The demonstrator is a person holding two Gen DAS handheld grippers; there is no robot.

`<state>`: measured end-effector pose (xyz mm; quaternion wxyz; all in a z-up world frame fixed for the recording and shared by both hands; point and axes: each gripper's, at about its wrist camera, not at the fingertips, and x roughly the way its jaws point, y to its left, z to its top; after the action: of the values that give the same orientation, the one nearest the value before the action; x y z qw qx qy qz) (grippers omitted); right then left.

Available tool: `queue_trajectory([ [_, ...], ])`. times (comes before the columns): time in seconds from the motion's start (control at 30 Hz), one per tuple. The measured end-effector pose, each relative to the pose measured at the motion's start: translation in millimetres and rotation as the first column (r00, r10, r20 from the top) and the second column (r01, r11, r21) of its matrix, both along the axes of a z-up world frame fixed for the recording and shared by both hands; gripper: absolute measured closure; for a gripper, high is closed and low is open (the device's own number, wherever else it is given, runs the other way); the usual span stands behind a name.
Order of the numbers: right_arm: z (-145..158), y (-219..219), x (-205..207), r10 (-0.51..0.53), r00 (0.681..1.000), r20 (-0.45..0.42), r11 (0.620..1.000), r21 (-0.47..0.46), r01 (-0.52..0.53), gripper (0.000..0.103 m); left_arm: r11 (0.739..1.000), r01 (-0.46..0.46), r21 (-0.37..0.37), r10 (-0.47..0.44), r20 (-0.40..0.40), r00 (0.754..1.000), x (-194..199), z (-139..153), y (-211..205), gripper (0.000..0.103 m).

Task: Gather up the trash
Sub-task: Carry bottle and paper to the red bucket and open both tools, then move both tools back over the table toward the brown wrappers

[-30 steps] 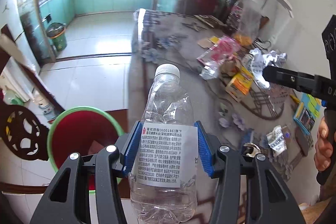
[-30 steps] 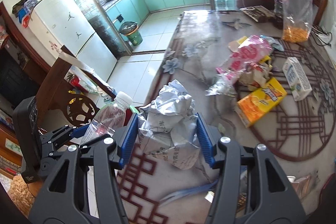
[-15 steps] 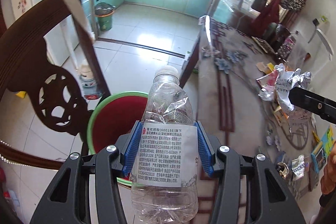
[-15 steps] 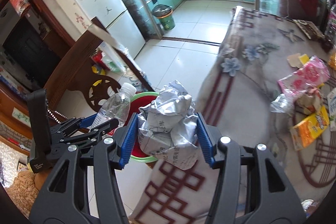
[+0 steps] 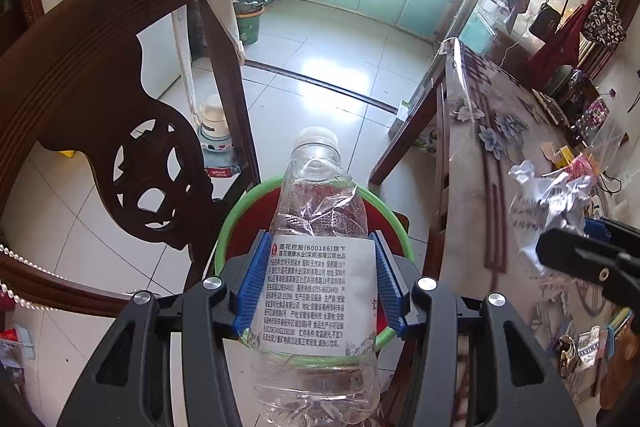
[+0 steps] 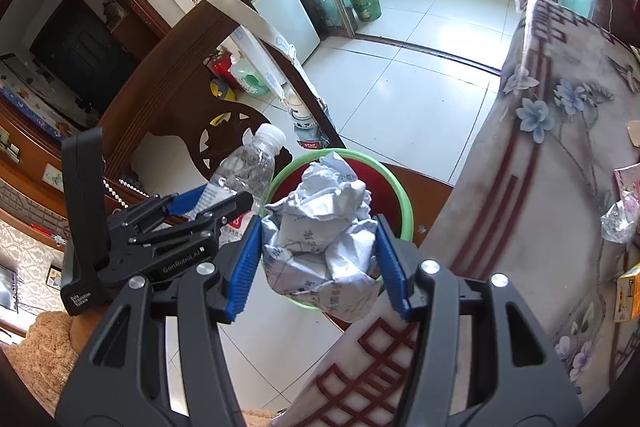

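Both loads have swung over the bin (image 5: pixel 224 239) at frame centre: left gripper (image 5: pixel 318 283) clamps the bottle (image 5: pixel 316 247), right gripper (image 6: pixel 318 251) the paper (image 6: pixel 324 227); release only once centred within the rim.

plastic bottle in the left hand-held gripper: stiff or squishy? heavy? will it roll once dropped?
The plastic bottle looks empty and already creased, so it is probably light and thin-walled and would dent under the left hand-held gripper. Its round body would likely roll on a flat surface. The bin below should contain it.
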<state>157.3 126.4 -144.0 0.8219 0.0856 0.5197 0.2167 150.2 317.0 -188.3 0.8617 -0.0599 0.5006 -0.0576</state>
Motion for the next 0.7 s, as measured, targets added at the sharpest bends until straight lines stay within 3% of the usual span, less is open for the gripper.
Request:
queue_trajectory([
  [0.07, -2.9, 3.9, 1.8, 0.011, 1.0, -0.007, 1.0, -0.004, -0.011, 0.042, 1.0, -0.006, 0.009, 0.006, -0.006, 1.0, 3.8, -0.6, 0.6, 0.054],
  [0.13, -3.2, 3.8, 2.6, 0.005, 1.0, -0.01, 1.0, -0.003, -0.005, 0.027, 0.999, -0.035, 0.026, 0.035, -0.018, 0.999, 8.4, -3.4, 3.1, 0.049],
  [0.2, 0.1, 1.2, 0.7, -0.003, 1.0, 0.004, 1.0, 0.013, 0.003, 0.027, 0.998, -0.06, 0.01, 0.06, -0.008, 0.998, 9.1, -1.7, 6.8, 0.038],
  [0.37, 9.1, -12.3, -2.7, -0.038, 0.999, 0.017, 0.999, 0.019, 0.037, 0.027, 0.999, -0.052, 0.003, 0.052, 0.017, 0.998, 5.2, 4.6, 1.6, 0.034],
  [0.57, 26.3, -48.2, -18.4, -0.132, 0.989, 0.064, 0.991, 0.02, 0.131, 0.025, 0.998, 0.068, 0.009, -0.068, 0.044, 0.997, -0.5, 15.1, -37.0, 0.034],
  [0.7, 36.1, -85.4, -33.0, -0.222, 0.971, 0.088, 0.975, 0.018, 0.222, 0.025, 0.983, 0.185, 0.001, -0.184, 0.074, 0.98, -5.8, 24.1, -77.7, 0.032],
])
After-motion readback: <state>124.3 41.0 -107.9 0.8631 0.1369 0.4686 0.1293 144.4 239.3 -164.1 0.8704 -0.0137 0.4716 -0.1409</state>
